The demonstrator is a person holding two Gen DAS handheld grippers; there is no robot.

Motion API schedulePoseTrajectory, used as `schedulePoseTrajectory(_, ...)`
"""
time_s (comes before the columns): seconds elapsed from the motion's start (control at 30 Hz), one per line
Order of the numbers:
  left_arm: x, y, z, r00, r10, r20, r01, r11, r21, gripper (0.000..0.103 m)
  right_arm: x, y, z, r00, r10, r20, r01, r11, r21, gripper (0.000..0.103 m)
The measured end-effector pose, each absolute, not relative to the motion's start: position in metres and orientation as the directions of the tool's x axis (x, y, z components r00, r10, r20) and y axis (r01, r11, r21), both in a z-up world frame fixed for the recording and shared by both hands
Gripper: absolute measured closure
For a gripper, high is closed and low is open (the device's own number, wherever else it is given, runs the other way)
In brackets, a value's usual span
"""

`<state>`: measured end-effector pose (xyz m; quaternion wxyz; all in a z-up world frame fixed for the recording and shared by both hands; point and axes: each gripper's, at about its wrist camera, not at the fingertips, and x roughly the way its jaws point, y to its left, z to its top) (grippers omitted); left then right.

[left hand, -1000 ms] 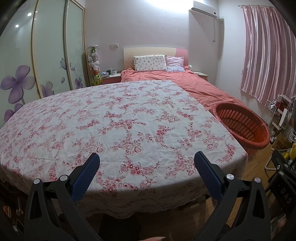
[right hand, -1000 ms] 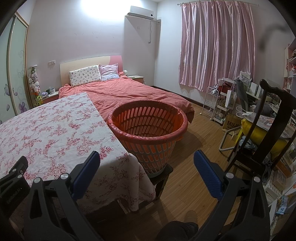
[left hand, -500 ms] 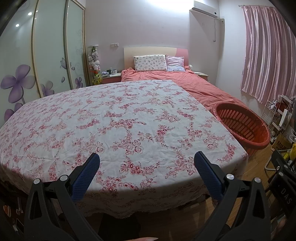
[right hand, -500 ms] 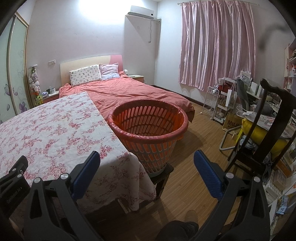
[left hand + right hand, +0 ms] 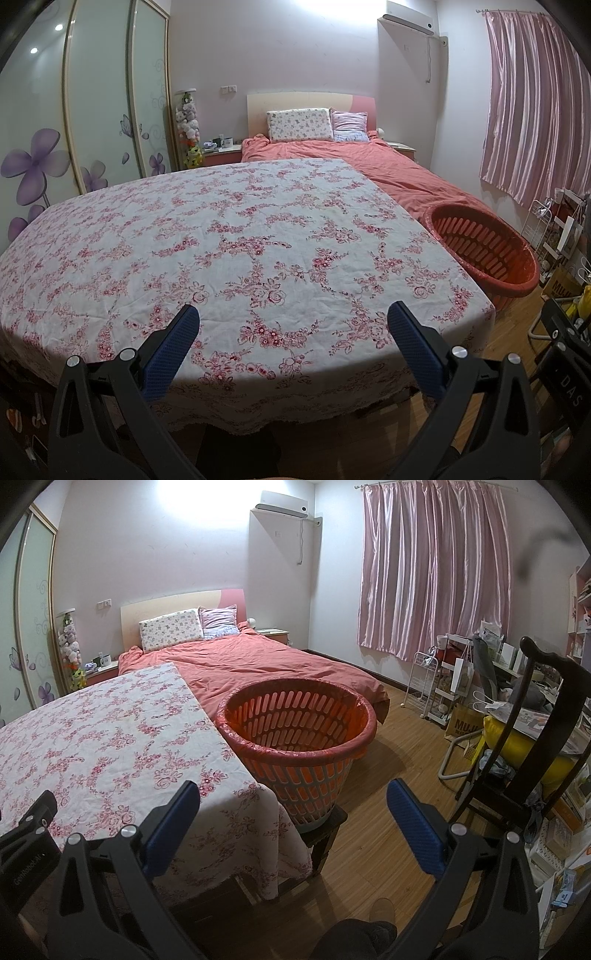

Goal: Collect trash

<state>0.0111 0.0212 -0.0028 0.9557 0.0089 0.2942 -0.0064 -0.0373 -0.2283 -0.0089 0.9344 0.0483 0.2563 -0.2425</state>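
Note:
A red slotted basket (image 5: 295, 734) lined with a red bag stands on a low dark stool by the right edge of the table; it also shows in the left wrist view (image 5: 484, 251). The table (image 5: 236, 236) wears a white cloth with red flowers, and I see no trash on it. My left gripper (image 5: 293, 321) is open and empty over the table's near edge. My right gripper (image 5: 293, 797) is open and empty, held in front of the basket and the table's right corner.
A bed with a salmon cover (image 5: 258, 664) lies behind the table and basket. A dark wooden chair (image 5: 535, 738) with a yellow cushion and cluttered racks (image 5: 439, 686) stand at the right. Wardrobe doors (image 5: 92, 122) line the left wall. Wood floor (image 5: 391, 775) lies beside the basket.
Both views are almost unchanged; the right wrist view has drifted slightly, so the basket sits a little further right.

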Motion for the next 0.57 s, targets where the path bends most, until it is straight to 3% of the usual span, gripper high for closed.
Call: schedulePoseTrajectory(0.57, 0.0107, 0.0232, -0.0019, 0.828, -0.007, -0.561, 0.019, 1.0, 0.016, 0.003, -0.0358, -0.2241, -0.0123, 0.754, -0.421, -0.505, 0.47, 0.882, -0.033, 0.004)
